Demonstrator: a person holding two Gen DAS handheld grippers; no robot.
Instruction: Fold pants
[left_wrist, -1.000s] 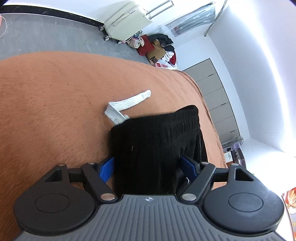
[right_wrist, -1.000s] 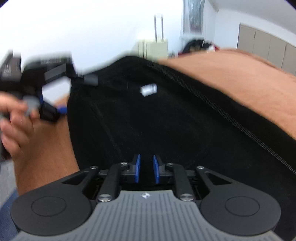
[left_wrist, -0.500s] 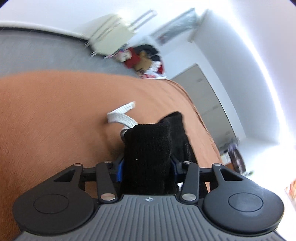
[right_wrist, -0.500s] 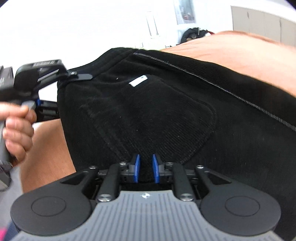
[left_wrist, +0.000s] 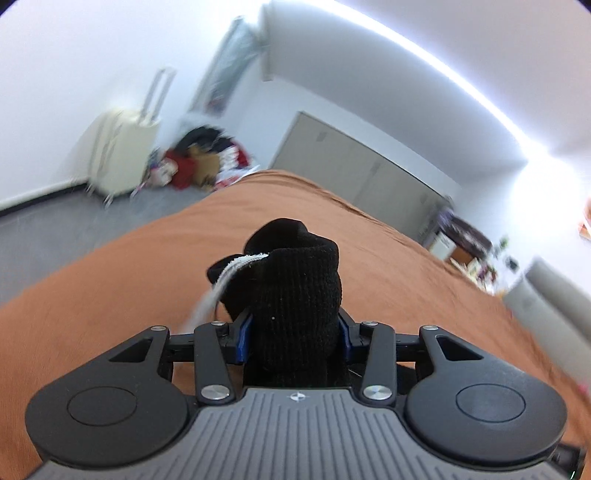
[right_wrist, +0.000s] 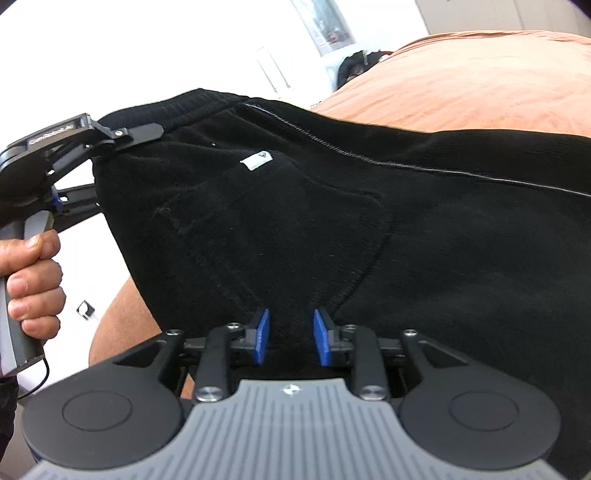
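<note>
Left gripper (left_wrist: 295, 338) clamps bunched waistband of pants (right_wrist: 332, 221) above bed (left_wrist: 110, 295); right gripper (right_wrist: 288, 341) jaws opening, fabric possibly loose between (lifting step). Next: carry over.

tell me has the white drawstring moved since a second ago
Yes. The white drawstring lay flat on the orange bedspread beside the waistband; now it hangs off the bunched black pants, lifted clear in the left gripper.

Pants (right_wrist: 332, 221) drape over the bed (right_wrist: 480, 85) — suitcase (left_wrist: 122, 155) (floor) beyond
</note>
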